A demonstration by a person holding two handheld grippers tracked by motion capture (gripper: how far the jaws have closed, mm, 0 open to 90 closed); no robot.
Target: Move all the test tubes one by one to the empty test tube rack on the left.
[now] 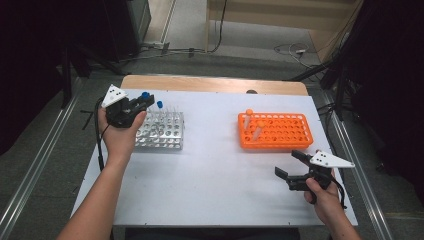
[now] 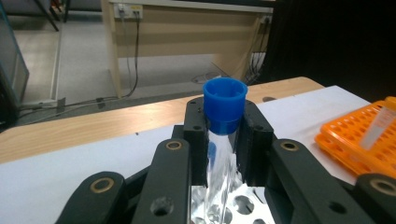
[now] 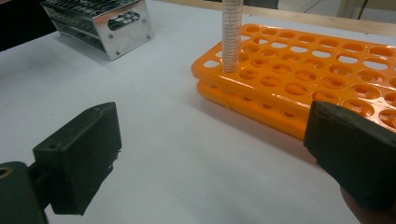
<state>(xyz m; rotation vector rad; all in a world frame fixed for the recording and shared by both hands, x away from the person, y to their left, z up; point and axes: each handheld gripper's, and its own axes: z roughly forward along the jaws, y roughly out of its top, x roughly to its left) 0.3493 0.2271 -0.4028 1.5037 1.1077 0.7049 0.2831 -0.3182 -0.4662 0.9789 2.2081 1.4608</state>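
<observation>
Blue-capped tube (image 2: 223, 140) sat clamped between the left gripper's (image 1: 134, 106) jaws, pads pressed on it just under the cap, cap sticking up above the jaw tips. Tube body clear; contents couldn't be made out. It hung right above the metal rack (image 1: 161, 131) at the left of the table (image 1: 215, 170); in the left gripper view the rack's round holes (image 2: 243, 204) showed directly below the tube's lower end. Whether the tip was still inside a hole couldn't be told.

The metal rack held one more blue-capped tube (image 1: 159, 105) standing upright near its back, beside the gripper, plus a few clear tubes (image 1: 172, 111) whose tops were too faint to read.

Orange rack (image 1: 276, 131) sat well apart on the right half of the table. It held two orange-capped tubes (image 1: 249, 119) at its left end, one upright, the other tilted. The rest of its holes were empty. The right gripper view showed the graduated tube (image 3: 230, 35) standing in a hole near the rack's corner.

Right gripper (image 1: 293, 166) was in front of the orange rack, near its front edge, jaws wide apart with nothing between them, not touching the rack.
</observation>
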